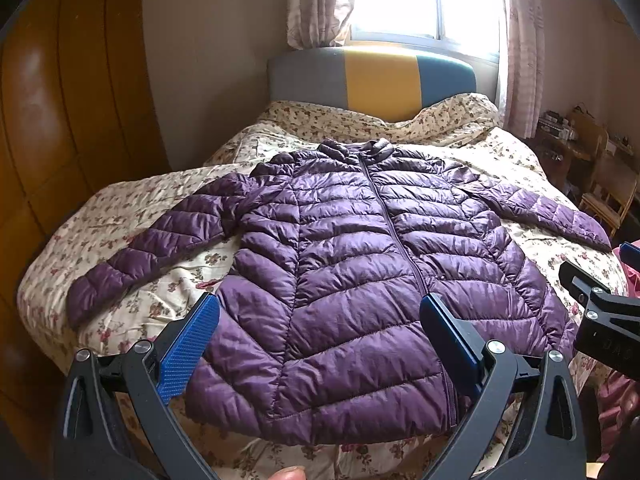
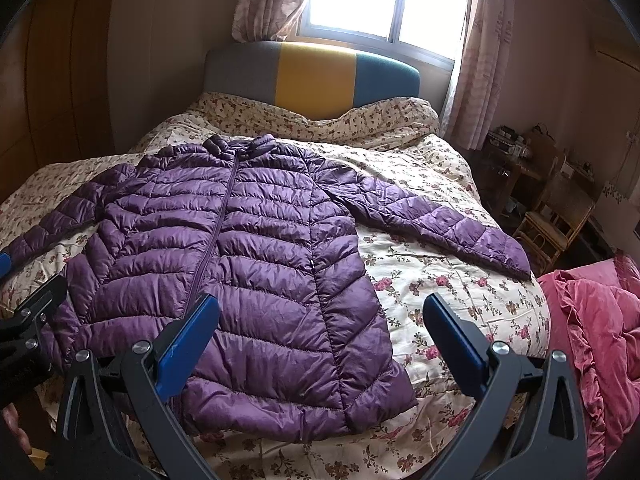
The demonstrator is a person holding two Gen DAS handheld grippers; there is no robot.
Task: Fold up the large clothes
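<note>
Both claws, left claw [image 1: 320, 340] and right claw [image 2: 322, 340], hang spread and empty over the hem of the purple jacket [image 1: 356, 264], which lies flat, zipped, sleeves out on the flowered bed [image 1: 132, 200]. Folding looks unstarted; next, probably pinch a sleeve [image 2: 440, 220] and bring it across. A pink blanket [image 2: 592, 320] crowds the right edge.

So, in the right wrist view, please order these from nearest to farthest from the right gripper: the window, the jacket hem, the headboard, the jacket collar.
From the right gripper:
1. Jacket hem, just ahead, lower left.
2. Jacket collar, mid-bed.
3. Headboard, at the bed's far end.
4. Window, behind the headboard.
</note>
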